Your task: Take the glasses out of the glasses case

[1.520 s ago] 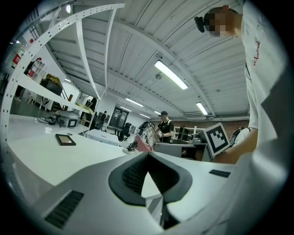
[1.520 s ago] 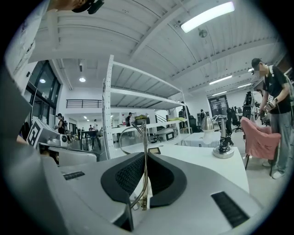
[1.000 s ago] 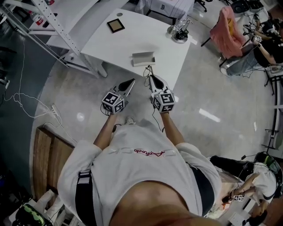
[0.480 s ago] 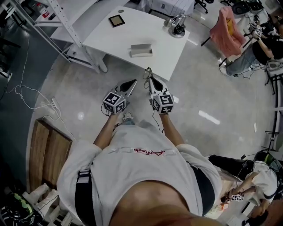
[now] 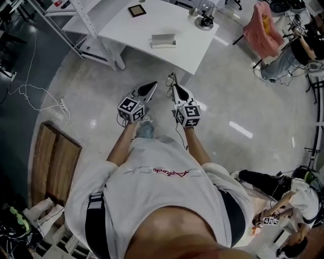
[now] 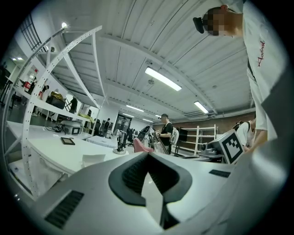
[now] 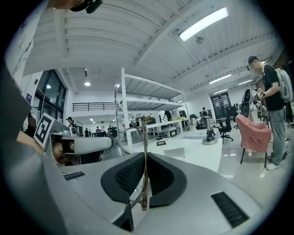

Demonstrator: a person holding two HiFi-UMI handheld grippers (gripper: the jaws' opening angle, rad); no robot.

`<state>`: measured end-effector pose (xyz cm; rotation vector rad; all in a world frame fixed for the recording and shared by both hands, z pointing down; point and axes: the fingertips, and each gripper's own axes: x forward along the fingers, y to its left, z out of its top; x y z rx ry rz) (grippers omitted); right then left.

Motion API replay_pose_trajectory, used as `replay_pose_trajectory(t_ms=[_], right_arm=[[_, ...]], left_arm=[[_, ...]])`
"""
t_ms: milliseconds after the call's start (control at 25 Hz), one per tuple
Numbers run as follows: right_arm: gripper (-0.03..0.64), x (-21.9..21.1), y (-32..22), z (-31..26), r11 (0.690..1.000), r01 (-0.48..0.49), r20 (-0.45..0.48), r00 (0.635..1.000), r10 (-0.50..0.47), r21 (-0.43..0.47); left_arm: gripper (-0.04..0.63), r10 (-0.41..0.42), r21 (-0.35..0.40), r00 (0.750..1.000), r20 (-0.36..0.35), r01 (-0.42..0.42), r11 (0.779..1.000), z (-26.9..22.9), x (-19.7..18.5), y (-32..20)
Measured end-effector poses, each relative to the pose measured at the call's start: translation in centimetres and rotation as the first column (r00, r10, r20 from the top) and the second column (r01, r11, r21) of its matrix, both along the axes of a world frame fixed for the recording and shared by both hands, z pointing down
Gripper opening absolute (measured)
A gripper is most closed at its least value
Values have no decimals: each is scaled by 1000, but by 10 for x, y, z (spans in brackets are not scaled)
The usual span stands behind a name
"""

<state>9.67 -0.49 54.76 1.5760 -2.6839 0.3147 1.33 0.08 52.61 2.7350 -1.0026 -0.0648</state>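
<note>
The pale glasses case [image 5: 163, 40] lies on the white table [image 5: 132, 31], well ahead of both grippers. My right gripper [image 5: 174, 86] is shut on the thin wire-framed glasses [image 5: 171, 79], which stick out past its tips. In the right gripper view the frame [image 7: 144, 151] stands upright between the dark pads [image 7: 127, 174], with the case [image 7: 176, 152] far off. My left gripper [image 5: 150, 87] is held beside it over the floor, jaws shut with nothing between them. In the left gripper view the case [image 6: 93, 159] shows small on the table, beyond the left gripper [image 6: 148, 154].
A dark framed square [image 5: 137, 10] and a small stand [image 5: 205, 20] sit on the table. A metal rack [image 5: 90, 26] flanks its left side. A pink-draped chair [image 5: 260, 30] and a seated person [image 5: 298, 48] are at right. A wooden pallet [image 5: 53, 164] lies at left.
Both grippers have drawn back from the table, which has slid toward the top of the head view. The glasses stay in the right gripper.
</note>
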Motion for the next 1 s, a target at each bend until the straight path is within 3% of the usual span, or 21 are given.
replay_pose_trajectory(t_ms=[600,1000], right_arm=[[34,-4,72,5,1000,-6,7,1000,6,15],[34,-6,89,7,1000,6,-14,1000,-6,13]], left_arm=[[26,13,-2,1000,1,-13,1000,10,3,80],[26,21,1,1000,6,-21,1000,11,9,96]])
